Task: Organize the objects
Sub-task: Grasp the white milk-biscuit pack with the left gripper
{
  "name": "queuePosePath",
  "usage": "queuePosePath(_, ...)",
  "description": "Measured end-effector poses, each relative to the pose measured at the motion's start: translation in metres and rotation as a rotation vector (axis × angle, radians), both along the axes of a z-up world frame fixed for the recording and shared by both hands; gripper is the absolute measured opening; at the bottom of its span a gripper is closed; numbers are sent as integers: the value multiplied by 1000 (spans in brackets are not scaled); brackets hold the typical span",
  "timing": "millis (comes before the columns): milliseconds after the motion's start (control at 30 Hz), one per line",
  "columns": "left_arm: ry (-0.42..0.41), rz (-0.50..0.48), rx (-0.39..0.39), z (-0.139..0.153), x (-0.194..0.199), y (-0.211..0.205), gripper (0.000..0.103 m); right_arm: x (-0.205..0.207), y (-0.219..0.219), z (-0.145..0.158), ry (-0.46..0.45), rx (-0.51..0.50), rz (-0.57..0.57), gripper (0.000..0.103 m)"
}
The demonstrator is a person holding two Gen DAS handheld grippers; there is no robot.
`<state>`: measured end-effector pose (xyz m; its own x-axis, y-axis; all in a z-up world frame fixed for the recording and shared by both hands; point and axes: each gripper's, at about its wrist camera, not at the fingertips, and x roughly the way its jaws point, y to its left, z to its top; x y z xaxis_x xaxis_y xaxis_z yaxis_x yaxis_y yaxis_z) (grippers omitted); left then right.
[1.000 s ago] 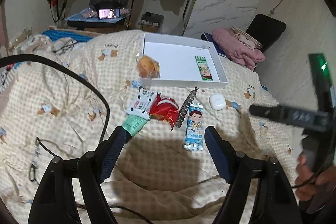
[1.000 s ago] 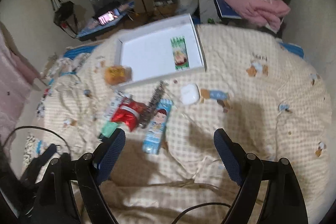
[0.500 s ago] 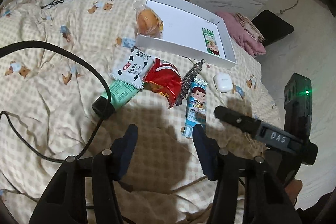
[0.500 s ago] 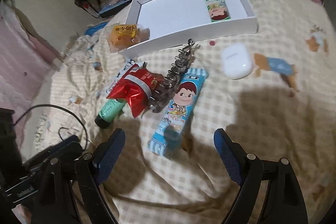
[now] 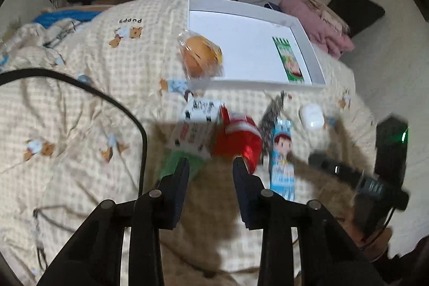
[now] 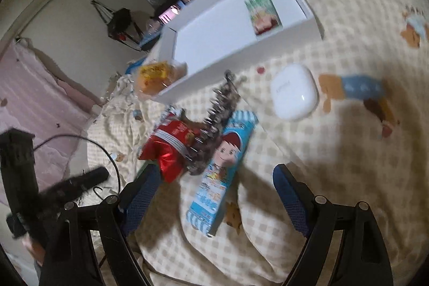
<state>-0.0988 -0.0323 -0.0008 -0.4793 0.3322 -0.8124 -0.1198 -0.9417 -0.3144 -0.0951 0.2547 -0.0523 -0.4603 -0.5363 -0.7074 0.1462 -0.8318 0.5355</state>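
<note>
Hovering over a checked bedspread (image 6: 348, 165), the right gripper (image 6: 214, 195) holds its jaws wide and empty around the near end of a blue snack bar (image 6: 222, 170), a light, crinkly, slippery packet probably best pinched across its narrow middle. The left gripper (image 5: 210, 170) has just been closing, its jaws now nearly together on nothing, a green tube (image 5: 174, 165) just beyond them. Past a red foil bag (image 6: 171, 146) and a white earbud case (image 6: 293, 91) sits the white tray (image 6: 230, 55), one green packet (image 6: 264, 14) inside.
</note>
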Motion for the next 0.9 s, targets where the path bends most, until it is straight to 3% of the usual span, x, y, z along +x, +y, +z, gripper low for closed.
queuePosePath(167,-76,41,36,-26,-28,-16,37,1,3,-3,-20,6,27,87)
queuePosePath(267,-112,11,16,-40,-26,-13,53,1,3,-3,-22,11,32,87)
queuePosePath(467,-64,-72,-144,-49,-25,13,55,-3,-2,-6,-30,18,52,87)
queuePosePath(733,-67,-128,-125,-54,-57,18,58,-2,-3,-10,-42,21,62,87)
queuePosePath(900,-56,-153,-197,-63,-72,34,58,-3,-3,-12,-52,19,65,87)
